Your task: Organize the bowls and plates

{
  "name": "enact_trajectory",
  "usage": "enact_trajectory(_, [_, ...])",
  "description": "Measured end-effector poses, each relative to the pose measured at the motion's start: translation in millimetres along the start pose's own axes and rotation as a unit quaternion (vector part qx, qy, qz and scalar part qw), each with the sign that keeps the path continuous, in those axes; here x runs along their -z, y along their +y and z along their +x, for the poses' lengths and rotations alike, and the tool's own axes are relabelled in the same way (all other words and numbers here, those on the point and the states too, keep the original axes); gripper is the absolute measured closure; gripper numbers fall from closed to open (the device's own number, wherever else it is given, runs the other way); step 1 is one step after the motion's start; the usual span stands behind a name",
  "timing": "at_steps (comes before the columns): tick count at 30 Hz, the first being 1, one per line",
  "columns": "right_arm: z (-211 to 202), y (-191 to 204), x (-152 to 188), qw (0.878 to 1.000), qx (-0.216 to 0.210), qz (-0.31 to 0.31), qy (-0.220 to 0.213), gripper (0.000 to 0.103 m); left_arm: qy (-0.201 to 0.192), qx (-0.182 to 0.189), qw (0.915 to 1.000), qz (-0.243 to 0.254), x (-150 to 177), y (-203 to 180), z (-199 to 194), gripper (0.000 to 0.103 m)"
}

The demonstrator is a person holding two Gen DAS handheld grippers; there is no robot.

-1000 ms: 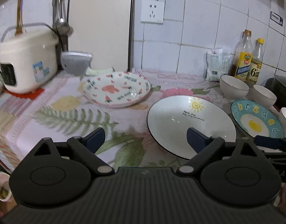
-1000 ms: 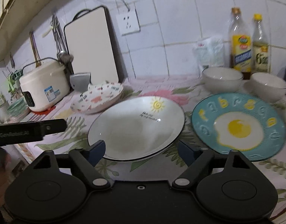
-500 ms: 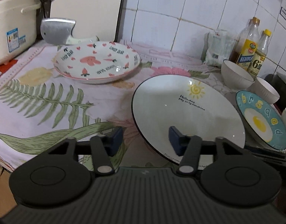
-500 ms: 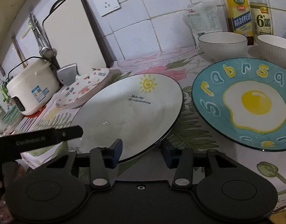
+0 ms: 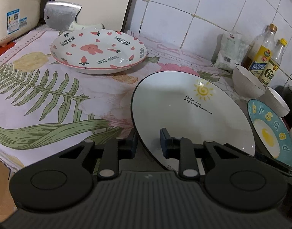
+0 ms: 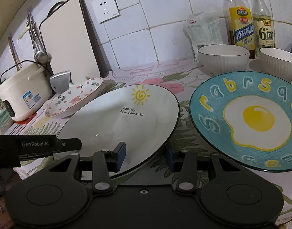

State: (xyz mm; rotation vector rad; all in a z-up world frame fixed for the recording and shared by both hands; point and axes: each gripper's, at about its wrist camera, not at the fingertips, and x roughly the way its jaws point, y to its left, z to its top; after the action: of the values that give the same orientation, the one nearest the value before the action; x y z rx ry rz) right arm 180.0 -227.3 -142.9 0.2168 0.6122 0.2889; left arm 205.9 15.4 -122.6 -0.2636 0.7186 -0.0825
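Note:
A white sun plate (image 5: 186, 112) with a black rim lies mid-counter, its near edge lifted; it also shows in the right wrist view (image 6: 119, 122). My left gripper (image 5: 148, 143) is shut on its near-left rim. My right gripper (image 6: 146, 153) straddles its near-right rim, one finger over it and one under, with a gap still showing. A pink-patterned plate (image 5: 98, 51) sits behind on the left. A blue egg plate (image 6: 249, 118) lies to the right. Two white bowls (image 6: 223, 57) (image 6: 279, 61) stand behind it.
A rice cooker (image 6: 22, 91), a cleaver (image 5: 62, 17) and a cutting board (image 6: 69, 38) stand at the back left. Two bottles (image 6: 239, 19) and a bag (image 6: 203, 28) stand by the tiled wall at the back right. The counter's front edge is just below my grippers.
Both grippers moved forward to the sun plate's near rim and narrowed from wide open. The left one closed on the rim and the plate's near edge has tilted up.

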Motion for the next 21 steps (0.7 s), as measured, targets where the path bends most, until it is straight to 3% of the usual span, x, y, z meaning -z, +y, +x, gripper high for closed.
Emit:
enact_trajectory(5, [0,1,-1,1.000,0.024,0.000,-0.011,0.068,-0.026,-0.021,0.9990,0.028,8,-10,-3,0.079])
enact_trajectory(15, [-6,7,-16,1.000,0.019,-0.018,-0.010,0.069,-0.028,-0.014,0.9993,0.023,-2,-7,-13,0.079])
enact_trajectory(21, [-6,11,-45,0.999,0.017,-0.021,-0.032,0.069,-0.032,0.004,0.9988,0.036,-38,-10,-13,0.079])
